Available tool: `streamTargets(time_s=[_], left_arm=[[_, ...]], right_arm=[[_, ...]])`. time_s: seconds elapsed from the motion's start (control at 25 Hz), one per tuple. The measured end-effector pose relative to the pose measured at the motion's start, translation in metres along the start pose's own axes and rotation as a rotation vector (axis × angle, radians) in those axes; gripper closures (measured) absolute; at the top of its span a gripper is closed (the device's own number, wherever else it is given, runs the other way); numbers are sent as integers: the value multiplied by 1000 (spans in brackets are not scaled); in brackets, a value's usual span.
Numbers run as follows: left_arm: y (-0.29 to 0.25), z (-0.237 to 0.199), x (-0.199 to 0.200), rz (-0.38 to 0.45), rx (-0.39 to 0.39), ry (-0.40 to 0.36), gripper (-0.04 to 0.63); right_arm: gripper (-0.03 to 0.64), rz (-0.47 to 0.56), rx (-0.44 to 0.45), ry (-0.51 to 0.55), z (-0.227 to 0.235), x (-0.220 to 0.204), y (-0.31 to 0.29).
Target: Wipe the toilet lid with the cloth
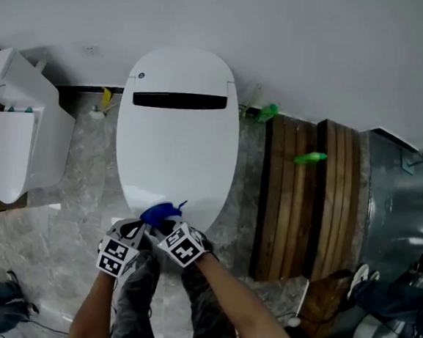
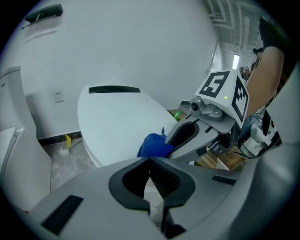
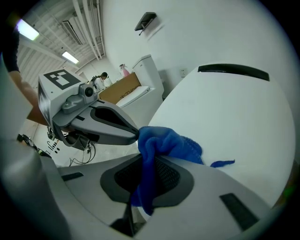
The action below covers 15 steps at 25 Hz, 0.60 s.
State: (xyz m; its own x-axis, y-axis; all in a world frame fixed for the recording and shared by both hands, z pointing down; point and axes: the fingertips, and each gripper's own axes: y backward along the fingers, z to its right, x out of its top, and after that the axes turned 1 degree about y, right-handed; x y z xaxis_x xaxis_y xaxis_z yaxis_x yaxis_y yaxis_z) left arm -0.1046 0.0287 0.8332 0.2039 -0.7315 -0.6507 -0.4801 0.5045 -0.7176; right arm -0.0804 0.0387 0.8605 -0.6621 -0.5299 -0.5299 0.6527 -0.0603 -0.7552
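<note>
At the near rim of the white glossy oval toilet lid, my right gripper clamps the crumpled blue cloth; my left gripper, closed and empty, sits just beside. The lid's length runs ahead, away from me.

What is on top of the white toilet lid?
A blue cloth lies near the front edge of the white toilet lid, held by the right gripper. The surface beneath it is covered.

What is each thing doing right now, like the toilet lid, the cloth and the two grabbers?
toilet lid: down, closed.
blue cloth: bunched up, pinched in the right gripper, at the lid's front edge.
right gripper: shut on the blue cloth.
left gripper: shut, holding nothing.
</note>
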Motion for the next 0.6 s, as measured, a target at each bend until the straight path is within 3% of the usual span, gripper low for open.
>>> streamTargets(time_s=[0.28, 0.6], left_arm=[[-29, 44, 17, -13, -67, -37, 584], [-69, 71, 56, -13, -107, -86, 584]], right_arm=[[561, -1, -18, -48, 18, -39, 34], [561, 24, -77, -119, 66, -53, 68]])
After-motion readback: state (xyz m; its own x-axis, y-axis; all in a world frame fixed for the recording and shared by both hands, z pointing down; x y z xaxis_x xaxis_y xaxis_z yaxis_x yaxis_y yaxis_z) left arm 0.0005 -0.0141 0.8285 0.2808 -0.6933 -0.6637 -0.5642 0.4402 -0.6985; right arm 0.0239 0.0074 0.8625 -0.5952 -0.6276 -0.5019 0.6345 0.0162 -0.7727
